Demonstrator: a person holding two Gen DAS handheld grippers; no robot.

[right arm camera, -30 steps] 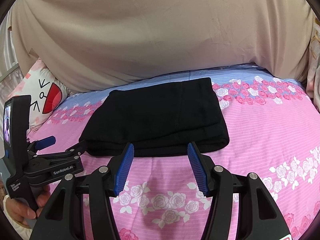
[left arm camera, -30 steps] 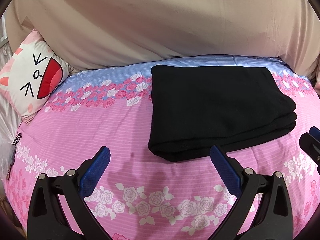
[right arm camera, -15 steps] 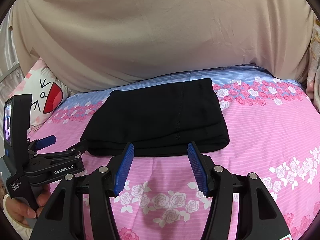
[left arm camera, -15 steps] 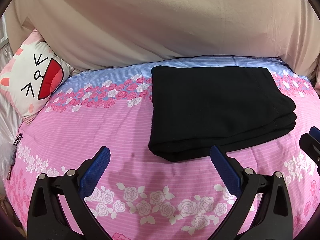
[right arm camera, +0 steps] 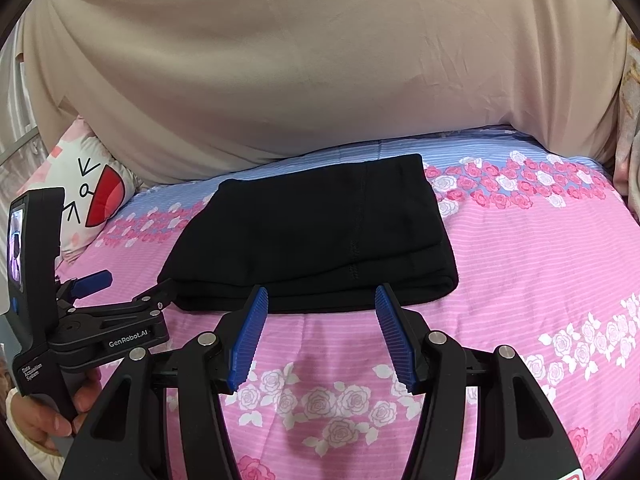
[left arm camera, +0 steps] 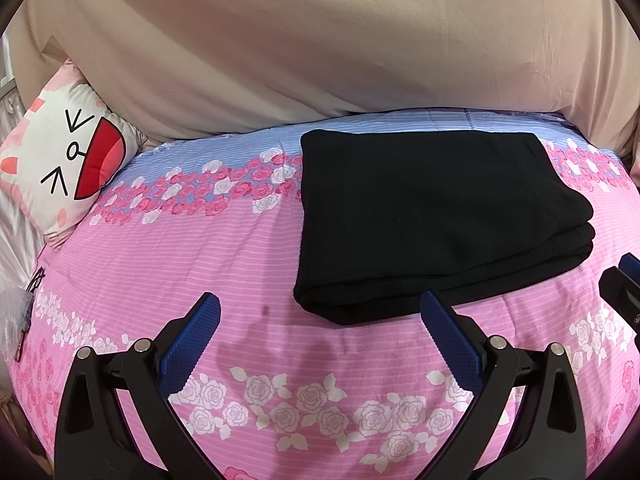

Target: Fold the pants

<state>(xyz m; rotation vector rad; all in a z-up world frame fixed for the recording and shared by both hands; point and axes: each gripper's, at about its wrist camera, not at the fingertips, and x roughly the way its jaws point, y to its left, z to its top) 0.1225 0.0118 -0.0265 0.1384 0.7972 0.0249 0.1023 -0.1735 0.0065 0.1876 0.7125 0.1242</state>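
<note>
The black pants (left arm camera: 432,216) lie folded into a thick rectangle on the pink rose-print bedspread (left arm camera: 200,264); they also show in the right wrist view (right arm camera: 316,236). My left gripper (left arm camera: 320,312) is open and empty, just short of the fold's near left corner. My right gripper (right arm camera: 320,300) is open and empty, its blue fingertips at the fold's near edge. The left gripper's body also shows in the right wrist view (right arm camera: 96,320), its tip beside the pants' left corner.
A cartoon-face pillow (left arm camera: 64,168) leans at the bed's left end. A beige sheet (left arm camera: 320,48) covers the wall behind the bed. The right gripper's tip (left arm camera: 624,288) shows at the left view's right edge.
Both grippers have stayed nearly still and open. The views have shifted only slightly; the pants have not moved.
</note>
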